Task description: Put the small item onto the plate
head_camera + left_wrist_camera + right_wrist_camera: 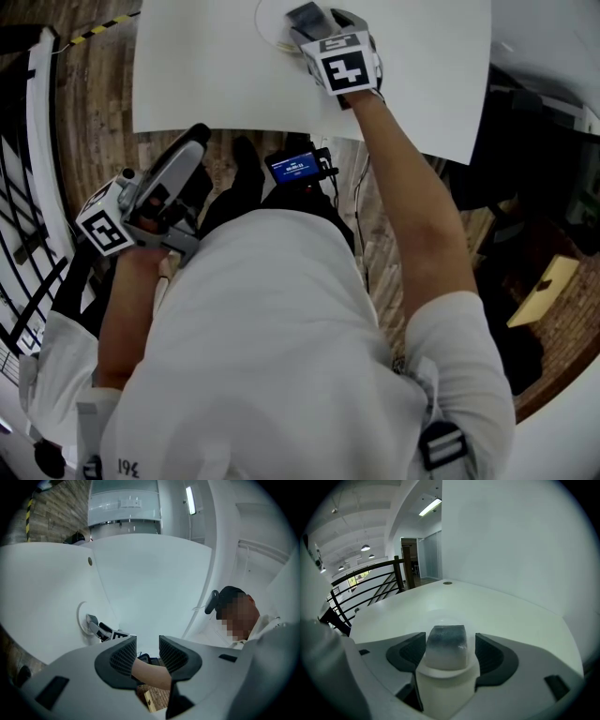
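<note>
Left gripper point(195, 139) hangs at the lower left, jaws apart and empty, well off the table point(234, 84), while the right gripper point(323, 19) at top centre clamps the small item point(446, 646), long axis along its jaws, directly over the plate point(260, 26).

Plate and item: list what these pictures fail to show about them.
Plate: head view, the top edge cuts it and the right gripper covers part.
Item: whether it rests on the plate; right gripper view, its own bulk hides its underside.
Left gripper view: both too small to tell contact.
</note>
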`<state>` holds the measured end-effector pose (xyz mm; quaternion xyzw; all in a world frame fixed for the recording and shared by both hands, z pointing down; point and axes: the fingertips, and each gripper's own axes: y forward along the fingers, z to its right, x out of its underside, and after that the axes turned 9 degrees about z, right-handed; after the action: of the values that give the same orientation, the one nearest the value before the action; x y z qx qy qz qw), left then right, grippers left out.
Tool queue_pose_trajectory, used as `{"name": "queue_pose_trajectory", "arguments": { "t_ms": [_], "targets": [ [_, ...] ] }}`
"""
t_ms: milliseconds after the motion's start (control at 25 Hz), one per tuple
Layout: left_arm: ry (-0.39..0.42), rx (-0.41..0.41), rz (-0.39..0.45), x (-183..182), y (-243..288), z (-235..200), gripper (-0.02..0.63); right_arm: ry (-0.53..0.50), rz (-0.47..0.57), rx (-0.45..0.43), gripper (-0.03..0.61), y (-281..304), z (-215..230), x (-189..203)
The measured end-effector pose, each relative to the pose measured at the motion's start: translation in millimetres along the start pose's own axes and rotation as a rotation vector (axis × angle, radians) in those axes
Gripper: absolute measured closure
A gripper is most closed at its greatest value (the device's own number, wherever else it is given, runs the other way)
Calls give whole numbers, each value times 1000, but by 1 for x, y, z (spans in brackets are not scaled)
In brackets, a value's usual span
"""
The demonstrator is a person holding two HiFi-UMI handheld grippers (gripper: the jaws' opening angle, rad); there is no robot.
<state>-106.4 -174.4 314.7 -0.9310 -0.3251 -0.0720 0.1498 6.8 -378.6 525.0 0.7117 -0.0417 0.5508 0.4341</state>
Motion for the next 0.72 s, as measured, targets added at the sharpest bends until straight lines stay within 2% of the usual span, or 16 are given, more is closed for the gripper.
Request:
{"name": "queue_pose_trajectory", "arguments": {
  "t_ms": [720],
  "targets": [
    [-7,45,-14,3,6,9,480,64,108,25,265,-47,-20,-33]
  ]
}}
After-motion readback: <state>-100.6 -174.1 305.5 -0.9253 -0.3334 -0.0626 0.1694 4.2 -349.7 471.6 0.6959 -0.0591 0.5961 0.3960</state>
